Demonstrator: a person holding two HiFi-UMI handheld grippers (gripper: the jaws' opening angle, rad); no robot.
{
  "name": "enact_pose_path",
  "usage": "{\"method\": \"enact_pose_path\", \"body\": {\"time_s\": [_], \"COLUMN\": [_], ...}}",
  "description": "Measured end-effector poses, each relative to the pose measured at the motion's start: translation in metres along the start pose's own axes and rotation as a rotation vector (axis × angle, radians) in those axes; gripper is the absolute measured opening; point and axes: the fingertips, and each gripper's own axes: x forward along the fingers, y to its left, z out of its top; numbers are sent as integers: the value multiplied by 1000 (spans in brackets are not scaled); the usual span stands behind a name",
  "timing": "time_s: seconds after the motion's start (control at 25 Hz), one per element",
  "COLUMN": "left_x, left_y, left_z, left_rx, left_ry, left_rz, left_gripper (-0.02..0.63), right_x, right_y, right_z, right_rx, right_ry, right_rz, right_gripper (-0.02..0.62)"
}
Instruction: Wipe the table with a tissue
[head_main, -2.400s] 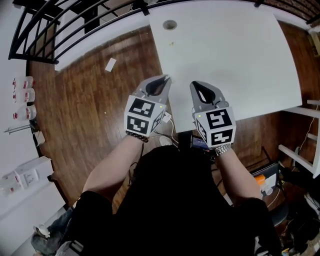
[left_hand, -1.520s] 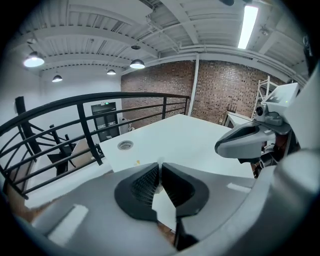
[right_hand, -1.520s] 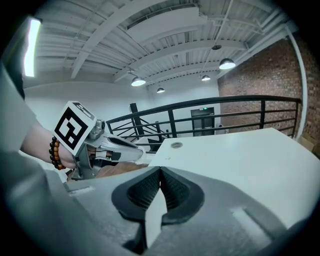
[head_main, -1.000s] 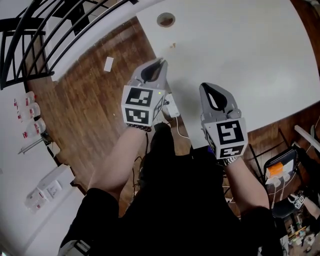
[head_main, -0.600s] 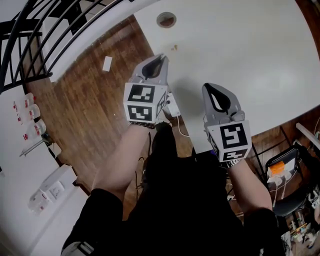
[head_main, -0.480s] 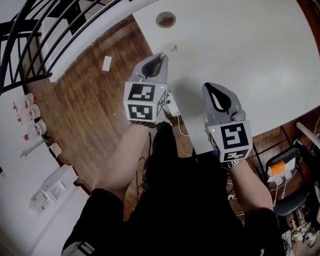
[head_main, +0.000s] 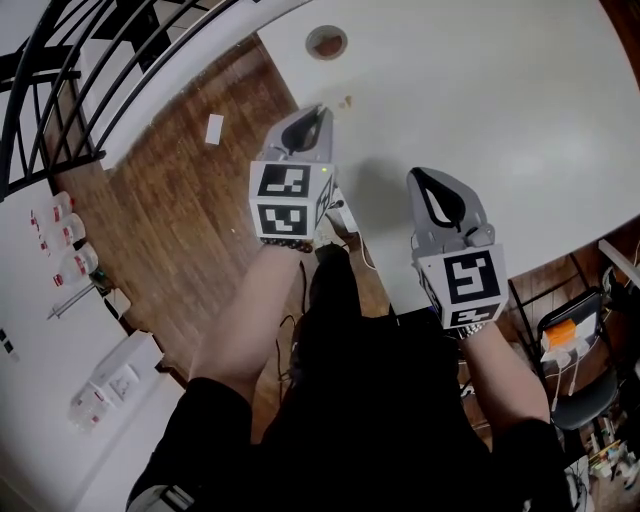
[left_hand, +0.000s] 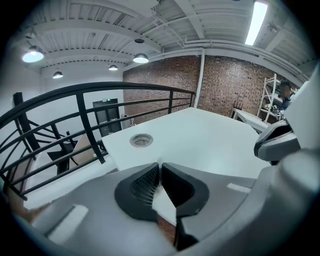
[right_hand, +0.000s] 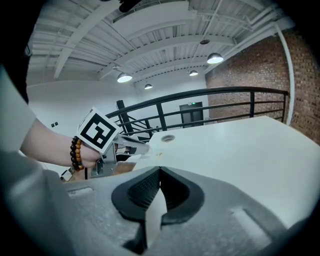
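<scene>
We're hovering the grey plastic left gripper (head_main: 317, 110) & right gripper (head_main: 414, 177), both pinched together & empty, at the white rectangular table's (head_main: 500, 90) 6 o'clock edge, prob. ready to fetch a tissue, none visible.

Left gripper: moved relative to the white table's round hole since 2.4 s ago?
Yes. The grey left gripper moved forward, toward the round grommet hole in the white table; the gap is clearly shorter.
</scene>
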Motion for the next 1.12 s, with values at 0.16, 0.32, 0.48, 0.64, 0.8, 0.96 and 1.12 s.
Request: {"method": "enact_pose_path", "body": {"time_s": [0.16, 0.32, 0.48, 0.64, 0.8, 0.96, 1.12], "left_x": [6, 13, 18, 21, 23, 26, 31], "left_y": [2, 3, 2, 2, 3, 2, -2], "left_z": [-2, -6, -8, -8, -7, -6, -1], "left_rx": [9, 19, 30, 43, 52, 58, 73], "left_ry": [21, 45, 61, 72, 77, 83, 88], "left_rz": [5, 8, 6, 8, 13, 13, 8], "left_gripper": [35, 35, 35, 34, 34, 34, 34], "right_x": [2, 4, 6, 8, 9, 9, 7], "right_y": [-4, -8, -10, -13, -14, -14, -18], "right_z": [-1, 0, 1, 2, 2, 1, 1], "right_rx": [5, 6, 16, 19, 21, 24, 29], "right_ry": [1, -2, -3, -4, -2, -5, -5], "right_rz": [1, 0, 5, 5, 3, 5, 3], "right_gripper": [-8, -8, -8, -8, -8, -8, -8]}}
